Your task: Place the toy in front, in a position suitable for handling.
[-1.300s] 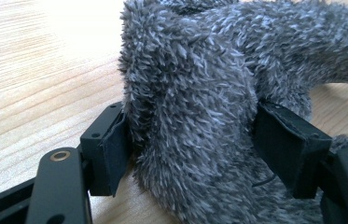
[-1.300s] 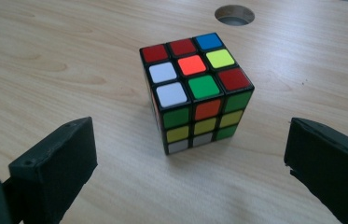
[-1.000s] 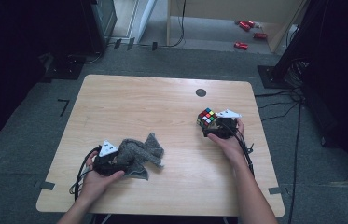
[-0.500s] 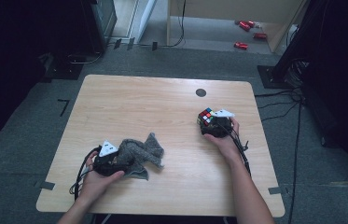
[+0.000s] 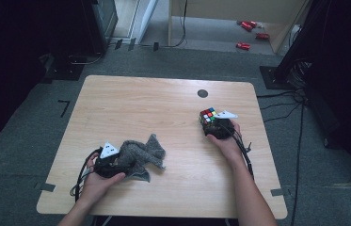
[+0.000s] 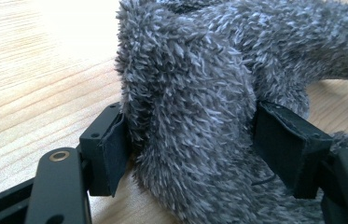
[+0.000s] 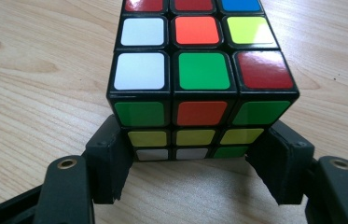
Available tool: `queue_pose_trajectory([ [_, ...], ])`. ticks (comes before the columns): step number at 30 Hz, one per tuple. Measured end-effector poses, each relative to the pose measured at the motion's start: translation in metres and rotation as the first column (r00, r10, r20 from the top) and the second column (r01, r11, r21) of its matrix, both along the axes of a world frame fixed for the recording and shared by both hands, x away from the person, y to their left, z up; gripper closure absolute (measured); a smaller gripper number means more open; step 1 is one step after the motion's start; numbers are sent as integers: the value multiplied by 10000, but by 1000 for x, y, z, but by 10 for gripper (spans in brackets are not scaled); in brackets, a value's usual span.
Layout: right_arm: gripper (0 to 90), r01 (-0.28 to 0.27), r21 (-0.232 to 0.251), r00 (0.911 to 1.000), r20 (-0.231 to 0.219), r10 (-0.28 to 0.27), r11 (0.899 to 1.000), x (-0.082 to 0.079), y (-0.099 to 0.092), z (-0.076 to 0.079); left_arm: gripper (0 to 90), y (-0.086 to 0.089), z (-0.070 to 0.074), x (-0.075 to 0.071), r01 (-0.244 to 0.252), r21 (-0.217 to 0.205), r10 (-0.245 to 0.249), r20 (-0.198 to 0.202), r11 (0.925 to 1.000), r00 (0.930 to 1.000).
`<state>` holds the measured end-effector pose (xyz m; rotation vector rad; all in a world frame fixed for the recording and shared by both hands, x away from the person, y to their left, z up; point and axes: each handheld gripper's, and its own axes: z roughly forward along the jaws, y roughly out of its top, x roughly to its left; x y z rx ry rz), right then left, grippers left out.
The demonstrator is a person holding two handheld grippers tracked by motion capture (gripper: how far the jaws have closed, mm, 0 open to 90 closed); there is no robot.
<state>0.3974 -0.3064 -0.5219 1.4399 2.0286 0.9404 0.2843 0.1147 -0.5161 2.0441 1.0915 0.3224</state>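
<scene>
The right claw lay low on the counter with the puzzle cube straight ahead between its jaws. In the right gripper view the jaws had just been closing around the cube, their pads at its lower side faces, the right one perhaps a sliver short of contact, so I judged the grip not yet made. The cube sat square to the claw, far nearer the right hand than the left. The left claw was clamped on a bunched fold of grey fuzzy cloth near the counter's front left. The counter was pale wood, with grey carpet and dark stands around it.
</scene>
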Motion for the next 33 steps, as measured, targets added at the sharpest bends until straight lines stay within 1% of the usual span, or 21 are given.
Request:
queue_pose_trajectory([
  [4, 348, -182, -170, 9996, 190, 185, 9997, -3, 2, 1, 297, 0, 0, 0, -6, 3, 6, -2, 10000, 10000],
  [7, 349, -316, -127, 9994, 150, 318, 9994, -7, 4, 2, 297, 0, 0, 0, -8, 9, 8, 1, 10000, 10000],
  [9, 349, -489, -156, 9987, 105, 490, 9987, -11, 6, 2, 297, 0, 0, 0, -11, 7, 11, 3, 10000, 10000],
  [11, 348, -772, -192, 9970, 85, 774, 9968, -17, 9, 3, 297, 0, 0, 0, -15, 7, 15, 1, 10000, 10000],
  [12, 348, -772, -192, 9970, 85, 774, 9968, -17, 9, 3, 297, 0, 0, 0, -15, 7, 15, 1, 10000, 10000],
  [13, 349, -1071, -192, 9942, 64, 1073, 9941, -25, 11, 5, 297, 0, 0, 0, -9, 10, 9, 2, 10000, 10000],
  [14, 349, -1071, -192, 9942, 64, 1073, 9941, -25, 11, 5, 297, 0, 0, 0, -9, 10, 9, 2, 10000, 10000],
  [15, 348, -1401, -237, 9900, 109, 1404, 9898, -34, 14, 7, 297, 0, 0, 0, -9, 9, 9, -3, 10000, 10000],
  [17, 349, -1619, -306, 9866, 144, 1624, 9863, -40, 15, 8, 296, 0, 0, 0, -8, 20, 8, -3, 10000, 10000],
  [20, 348, -1647, -397, 9863, 54, 1650, 9855, -42, 14, 5, 296, -1, 0, 0, -15, 50, 15, 11, 10000, 10000],
  [24, 348, -1624, -105, 9867, 82, 1625, 9867, -42, 10, 1, 296, -1, 0, 0, -21, 38, 21, 12, 10000, 10000],
  [26, 345, -1587, -75, 9873, 48, 1587, 9873, -42, 11, 0, 296, 0, 0, 0, -16, 30, 16, 9, 10000, 10000],
  [27, 319, -1555, -95, 9878, 49, 1556, 9878, -42, 11, 0, 296, 0, 0, 0, -14, 27, 14, 9, 10000, 10000],
  [28, 231, -1516, -149, 9884, 71, 1517, 9883, -41, 11, 0, 296, 0, 0, 0, -12, 28, 12, 11, 10000, 10000],
  [29, 231, -1516, -149, 9884, 71, 1517, 9883, -41, 11, 0, 296, 0, 0, 0, -12, 28, 12, 11, 10000, 10000],
  [30, 188, -1492, -48, 9888, 56, 1492, 9888, -40, 11, 1, 297, 0, 0, 0, -10, 26, 10, 9, 10000, 10000],
  [32, 184, -1405, 47, 9900, 129, 1404, 9901, -40, 11, 2, 296, 0, 0, 0, -11, 27, 11, 11, 10000, 10000],
  [33, 184, -1211, 122, 9923, 283, 1207, 9926, -38, 11, 4, 296, 0, 0, 0, -13, 31, 13, 11, 10000, 10000],
])
